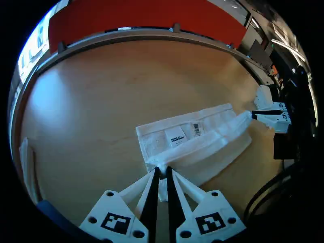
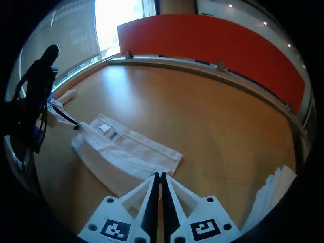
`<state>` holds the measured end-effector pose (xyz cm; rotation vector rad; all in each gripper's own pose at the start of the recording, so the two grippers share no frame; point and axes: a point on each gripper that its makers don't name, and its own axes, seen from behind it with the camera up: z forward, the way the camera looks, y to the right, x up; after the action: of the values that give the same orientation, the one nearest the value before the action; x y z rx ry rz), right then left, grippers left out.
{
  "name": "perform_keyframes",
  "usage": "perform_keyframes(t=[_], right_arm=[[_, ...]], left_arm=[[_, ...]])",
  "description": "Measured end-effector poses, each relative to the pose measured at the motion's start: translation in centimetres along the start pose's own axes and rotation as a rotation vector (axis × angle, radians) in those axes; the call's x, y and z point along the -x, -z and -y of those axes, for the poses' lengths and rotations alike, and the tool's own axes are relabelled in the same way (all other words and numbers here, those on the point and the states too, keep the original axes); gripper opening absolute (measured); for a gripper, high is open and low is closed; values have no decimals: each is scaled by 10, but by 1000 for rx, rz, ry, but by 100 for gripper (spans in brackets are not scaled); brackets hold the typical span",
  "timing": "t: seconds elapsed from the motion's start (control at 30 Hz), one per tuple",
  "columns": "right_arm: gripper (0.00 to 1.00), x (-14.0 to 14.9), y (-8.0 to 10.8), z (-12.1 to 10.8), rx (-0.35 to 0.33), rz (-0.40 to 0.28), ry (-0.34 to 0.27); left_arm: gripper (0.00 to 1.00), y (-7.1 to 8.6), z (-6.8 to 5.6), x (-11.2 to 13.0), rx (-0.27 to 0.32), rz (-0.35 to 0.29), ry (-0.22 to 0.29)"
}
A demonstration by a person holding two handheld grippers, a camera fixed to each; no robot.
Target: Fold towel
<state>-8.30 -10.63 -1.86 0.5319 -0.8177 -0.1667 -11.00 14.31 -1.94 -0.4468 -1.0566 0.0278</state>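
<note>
The towel [image 1: 202,150] lies half folded on the table [image 1: 101,101]. The left gripper [image 1: 162,173] and the right gripper [image 2: 158,176] each pinch one end, fingers squeezed nearly together. If one pinch slips, that end could drop and the fold could go crooked.

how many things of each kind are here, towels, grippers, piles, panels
towel: 1
grippers: 2, the left gripper and the right gripper, both pinching the towel
white side piles: 2, the left-side pile and the right-side pile
red panel: 1
total: 6
</note>
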Motion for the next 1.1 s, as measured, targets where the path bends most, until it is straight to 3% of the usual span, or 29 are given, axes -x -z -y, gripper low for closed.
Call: perform_keyframes(t=[0.37, 0.73, 1.1], right_arm=[[4, 1, -14, -8, 17, 9, -19], [6, 1, -26, -15, 38, 15, -24], [9, 1, -32, -19, 50, 19, -21]], left_arm=[[18, -14, 7, -4, -5, 9, 52], [37, -20, 21, -10, -51, 6, 38], [42, -25, 32, -22, -88, -11, 20]])
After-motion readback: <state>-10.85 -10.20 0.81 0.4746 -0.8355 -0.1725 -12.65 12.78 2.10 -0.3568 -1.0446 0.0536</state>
